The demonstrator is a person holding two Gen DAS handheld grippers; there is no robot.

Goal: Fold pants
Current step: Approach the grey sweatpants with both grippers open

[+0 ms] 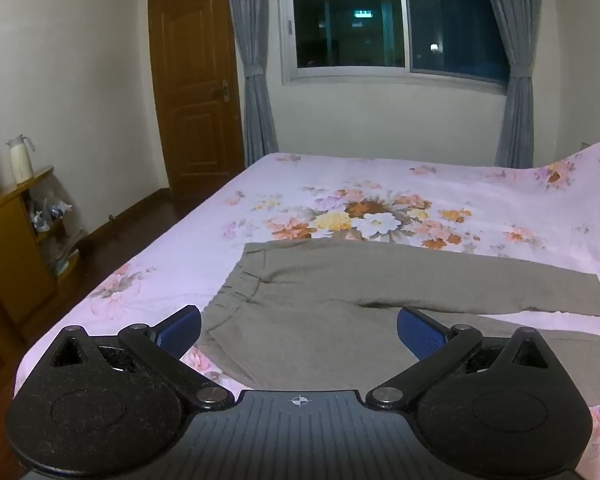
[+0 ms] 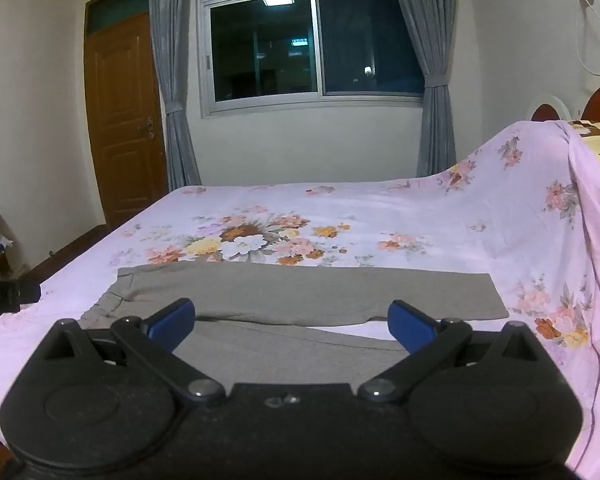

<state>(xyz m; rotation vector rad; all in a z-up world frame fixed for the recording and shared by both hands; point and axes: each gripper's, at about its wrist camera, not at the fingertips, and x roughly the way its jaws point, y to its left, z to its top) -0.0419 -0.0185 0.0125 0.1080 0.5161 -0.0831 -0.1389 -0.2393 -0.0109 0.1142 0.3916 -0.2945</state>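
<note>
Grey pants (image 1: 320, 292) lie flat on the bed, waistband to the left, both legs stretched to the right with a narrow gap between them. They also show in the right wrist view (image 2: 300, 292). My left gripper (image 1: 298, 330) is open and empty, hovering over the near leg close to the waistband end. My right gripper (image 2: 291, 322) is open and empty, above the near leg toward the cuff end. The near edge of the pants is hidden behind both grippers.
The bed has a pink floral sheet (image 1: 360, 200) that rises over pillows at the right (image 2: 540, 184). A wooden cabinet (image 1: 16, 232) with a white jug (image 1: 20, 158) stands left of the bed. A door (image 1: 196, 80) and a curtained window (image 1: 396, 24) are on the far wall.
</note>
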